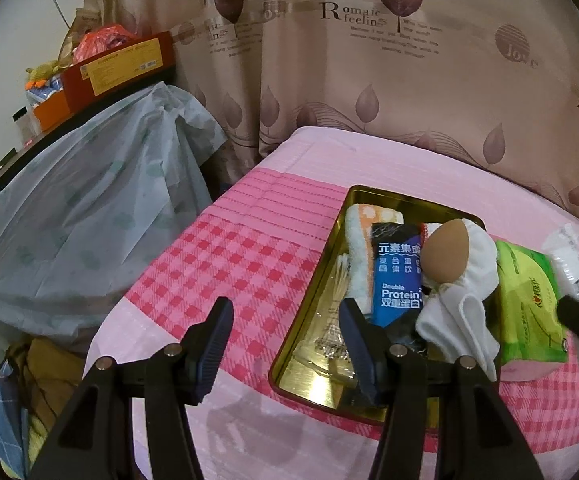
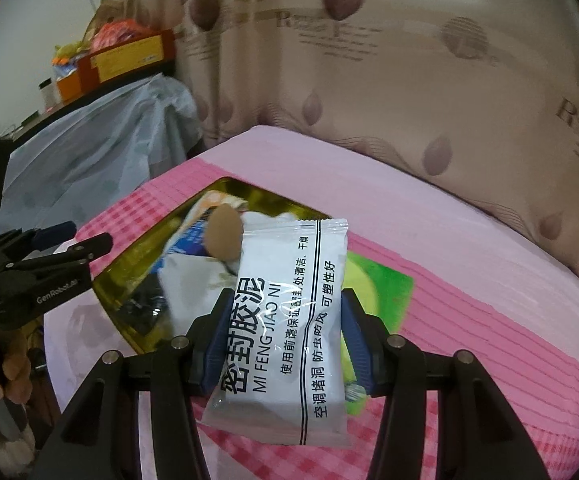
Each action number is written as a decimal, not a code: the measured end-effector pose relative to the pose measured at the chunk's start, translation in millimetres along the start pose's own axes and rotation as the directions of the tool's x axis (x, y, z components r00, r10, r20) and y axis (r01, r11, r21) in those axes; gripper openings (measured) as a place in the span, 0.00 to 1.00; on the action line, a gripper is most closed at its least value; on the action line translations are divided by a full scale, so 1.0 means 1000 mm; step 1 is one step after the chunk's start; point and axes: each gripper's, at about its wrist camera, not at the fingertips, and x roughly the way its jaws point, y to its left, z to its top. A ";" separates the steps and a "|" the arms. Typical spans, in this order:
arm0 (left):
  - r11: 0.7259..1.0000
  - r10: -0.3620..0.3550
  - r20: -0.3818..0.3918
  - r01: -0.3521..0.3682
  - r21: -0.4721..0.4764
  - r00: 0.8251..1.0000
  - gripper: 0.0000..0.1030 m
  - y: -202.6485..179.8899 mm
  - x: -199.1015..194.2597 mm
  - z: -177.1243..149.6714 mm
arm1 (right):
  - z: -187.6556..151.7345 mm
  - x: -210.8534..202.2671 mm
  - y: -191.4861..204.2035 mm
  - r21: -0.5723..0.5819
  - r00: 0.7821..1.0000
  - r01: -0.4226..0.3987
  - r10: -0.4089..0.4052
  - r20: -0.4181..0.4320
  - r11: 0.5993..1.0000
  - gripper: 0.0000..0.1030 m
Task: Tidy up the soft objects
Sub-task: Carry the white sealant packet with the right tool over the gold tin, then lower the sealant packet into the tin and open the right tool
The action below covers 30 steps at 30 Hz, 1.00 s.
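Observation:
A gold metal tray (image 1: 309, 344) lies on the pink bed and holds a folded towel (image 1: 359, 256), a blue protein packet (image 1: 397, 280), a tan makeup sponge (image 1: 443, 256) and a white sock (image 1: 469, 292). A green tissue pack (image 1: 529, 312) lies right of the tray. My left gripper (image 1: 285, 320) is open and empty over the tray's left edge. My right gripper (image 2: 285, 320) is shut on a white sealing-putty packet (image 2: 289, 320), held above the tissue pack (image 2: 381, 292) and the tray (image 2: 129, 292). The packet also shows in the left wrist view (image 1: 569, 268).
The bed has a pink checked cover (image 1: 217, 264). A patterned curtain (image 1: 369, 80) hangs behind it. At left a table draped in pale plastic (image 1: 89, 208) carries boxes (image 1: 121, 68) and clutter. The left gripper shows in the right wrist view (image 2: 69, 256).

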 end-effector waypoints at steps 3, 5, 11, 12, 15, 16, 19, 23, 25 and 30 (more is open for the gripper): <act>1.000 0.002 0.000 -0.002 -0.006 1.000 0.54 0.001 0.000 0.000 | 0.003 0.013 0.014 -0.024 1.000 -0.009 0.009 -0.016 1.000 0.46; 1.000 0.002 -0.001 -0.002 -0.009 1.000 0.54 0.001 0.001 0.000 | 0.004 0.021 0.020 -0.031 1.000 -0.013 0.012 -0.026 0.999 0.46; 1.000 0.012 0.002 -0.012 -0.018 1.000 0.55 0.004 0.001 0.001 | 0.009 0.045 0.030 -0.037 0.999 -0.015 0.013 -0.051 0.999 0.46; 1.000 0.014 0.006 -0.014 -0.020 1.000 0.55 0.004 0.001 0.001 | 0.009 0.049 0.032 -0.040 0.998 -0.015 0.013 -0.056 0.999 0.46; 0.999 0.022 0.015 -0.021 -0.024 1.000 0.54 0.006 -0.001 0.001 | 0.011 0.060 0.034 -0.040 0.998 -0.017 0.014 -0.068 0.999 0.46; 0.999 0.026 0.016 -0.025 -0.024 1.000 0.55 0.006 -0.001 0.001 | 0.011 0.063 0.035 -0.039 0.997 -0.017 0.014 -0.071 0.999 0.46; 0.999 0.033 0.025 -0.032 -0.026 0.999 0.54 0.006 -0.003 0.002 | 0.012 0.072 0.037 -0.037 0.997 -0.021 0.018 -0.078 0.999 0.46; 0.999 0.035 0.030 -0.034 -0.035 0.999 0.54 0.008 -0.004 0.003 | 0.016 0.079 0.040 -0.027 0.997 -0.023 0.021 -0.069 0.999 0.46; 0.999 0.032 0.026 -0.031 -0.040 0.999 0.54 0.009 -0.004 0.003 | 0.019 0.081 0.042 -0.026 0.998 -0.024 0.023 -0.064 0.999 0.46; 0.998 0.036 0.031 -0.035 -0.045 0.999 0.54 0.009 -0.006 0.003 | 0.021 0.088 0.045 -0.013 0.998 -0.035 0.034 -0.058 0.999 0.46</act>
